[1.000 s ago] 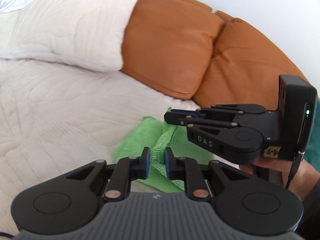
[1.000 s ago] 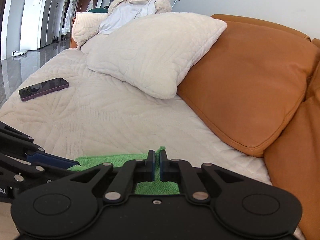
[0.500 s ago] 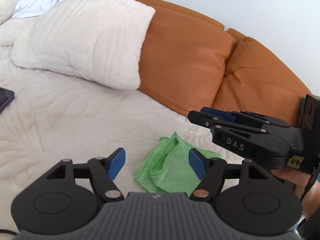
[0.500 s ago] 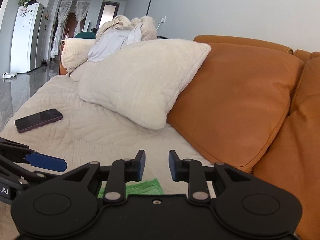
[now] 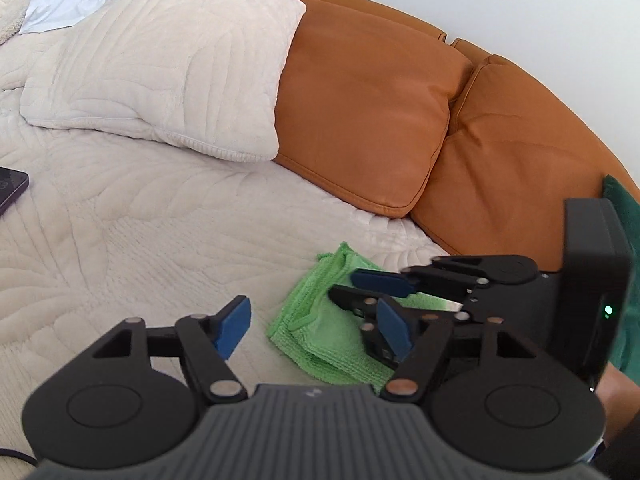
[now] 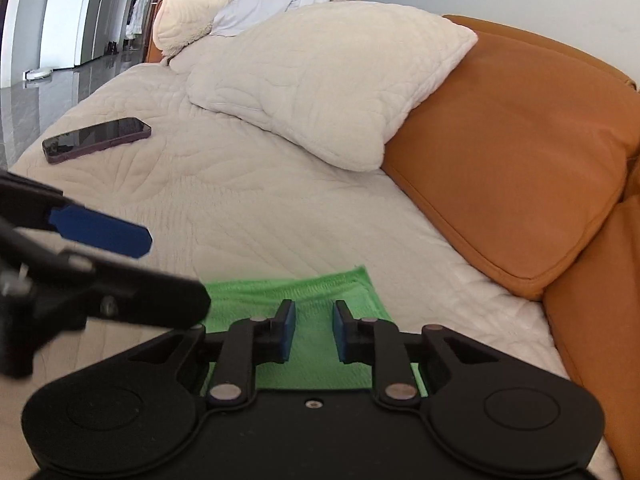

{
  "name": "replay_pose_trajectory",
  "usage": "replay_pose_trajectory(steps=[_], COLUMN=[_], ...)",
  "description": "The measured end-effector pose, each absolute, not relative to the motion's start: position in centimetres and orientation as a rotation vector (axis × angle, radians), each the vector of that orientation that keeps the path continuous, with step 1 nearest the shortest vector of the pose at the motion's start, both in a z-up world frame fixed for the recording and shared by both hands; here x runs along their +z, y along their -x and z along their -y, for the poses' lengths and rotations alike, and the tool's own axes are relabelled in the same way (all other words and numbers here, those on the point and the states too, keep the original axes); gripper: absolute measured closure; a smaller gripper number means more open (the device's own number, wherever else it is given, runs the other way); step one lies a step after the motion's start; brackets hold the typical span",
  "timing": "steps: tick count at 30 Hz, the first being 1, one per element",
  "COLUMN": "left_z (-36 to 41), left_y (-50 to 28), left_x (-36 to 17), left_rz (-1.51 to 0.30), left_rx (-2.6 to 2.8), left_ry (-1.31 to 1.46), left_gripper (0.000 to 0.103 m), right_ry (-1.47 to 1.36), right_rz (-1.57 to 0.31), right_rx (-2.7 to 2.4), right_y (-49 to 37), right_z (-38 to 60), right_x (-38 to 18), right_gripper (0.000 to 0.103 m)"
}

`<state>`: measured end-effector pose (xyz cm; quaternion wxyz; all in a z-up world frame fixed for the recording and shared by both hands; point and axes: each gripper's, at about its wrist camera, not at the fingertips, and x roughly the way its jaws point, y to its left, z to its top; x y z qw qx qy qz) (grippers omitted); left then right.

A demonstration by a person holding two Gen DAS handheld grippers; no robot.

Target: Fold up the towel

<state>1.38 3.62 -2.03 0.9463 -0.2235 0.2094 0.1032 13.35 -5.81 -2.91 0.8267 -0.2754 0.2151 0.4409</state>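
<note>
A green towel [image 5: 320,344] lies folded in a small stack on the quilted sofa cover, near the orange back cushions. My left gripper [image 5: 314,328] hovers over its near left part, jaws wide open and empty. My right gripper [image 5: 352,286] comes in from the right, low over the towel's right half. In the right wrist view the towel [image 6: 312,292] shows through the narrow gap of the right gripper [image 6: 314,330]. Those jaws are closing, and the pads press on nothing. The left gripper [image 6: 178,270] reaches in from the left.
A white quilted pillow [image 5: 160,68] leans on the orange back cushions [image 5: 360,112]. A dark phone [image 6: 96,140] lies on the cream cover [image 5: 140,232] to the left. A dark green cloth [image 5: 624,208] and a hand [image 5: 614,384] show at the right edge.
Both grippers were shut on the towel a second ago and have let go. The left jaws spread wide. The towel now lies flat, and the right gripper has dropped back over it.
</note>
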Motion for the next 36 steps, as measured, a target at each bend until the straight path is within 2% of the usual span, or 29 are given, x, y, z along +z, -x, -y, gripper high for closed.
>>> replay_pose_trajectory(steps=[5,10,16,18,23,27,30,31,32,33,34,35,36], left_z=[-5.0,-5.1,-2.8,-2.0,-3.1,-3.6,-4.2,-4.3,-4.4,-4.3,-4.1,-3.8,-3.5], left_y=[-1.0,-0.9,-2.1,-3.4,-3.8,-3.7,-3.1,-2.8,-2.5,-2.2,-1.9,-1.6,-1.3], left_x=[-1.7,-1.5,-1.8,-2.9,-4.3,-3.8,-2.4,-1.6,-0.8,-0.1,0.4,1.0,1.5], left_rz=[-0.418,-0.436,-0.472,-0.528,-0.559,-0.567,-0.572,-0.567,-0.568,-0.573,-0.576,-0.575,-0.575], left_rx=[0.218,0.196,0.197,0.214,0.242,0.241,0.183,0.157,0.127,0.094,0.065,0.042,0.019], left_ry=[0.483,0.490,0.317,0.215,0.242,0.250,0.283,0.274,0.260,0.247,0.216,0.175,0.133], left_gripper=[0.030,0.030,0.030,0.030,0.030,0.030,0.030,0.030,0.030,0.030,0.030,0.029,0.029], right_ry=[0.548,0.477,0.570,0.609,0.477,0.432,0.303,0.230,0.198,0.187,0.199,0.219,0.242], right_rz=[-0.422,-0.360,-0.496,-0.490,-0.428,-0.548,-0.514,-0.515,-0.515,-0.514,-0.509,-0.501,-0.495], right_rx=[0.954,0.886,0.837,0.841,0.798,0.725,0.702,0.673,0.611,0.522,0.475,0.440,0.403], right_y=[-12.8,-10.4,-9.2,-8.7,-10.1,-13.1,-12.1,-11.6,-10.7,-9.1,-7.8,-6.3,-4.5], right_z=[5.8,10.7,13.1,12.7,13.1,13.2,14.3,14.9,15.0,14.9,14.7,14.5,14.1], right_x=[-2.0,0.8,-1.6,-2.6,-1.2,-2.4,-1.5,-0.6,0.3,1.4,1.9,2.3,2.6], right_gripper=[0.085,0.081,0.081,0.081,0.077,0.076,0.074,0.064,0.045,0.035,0.017,0.004,0.000])
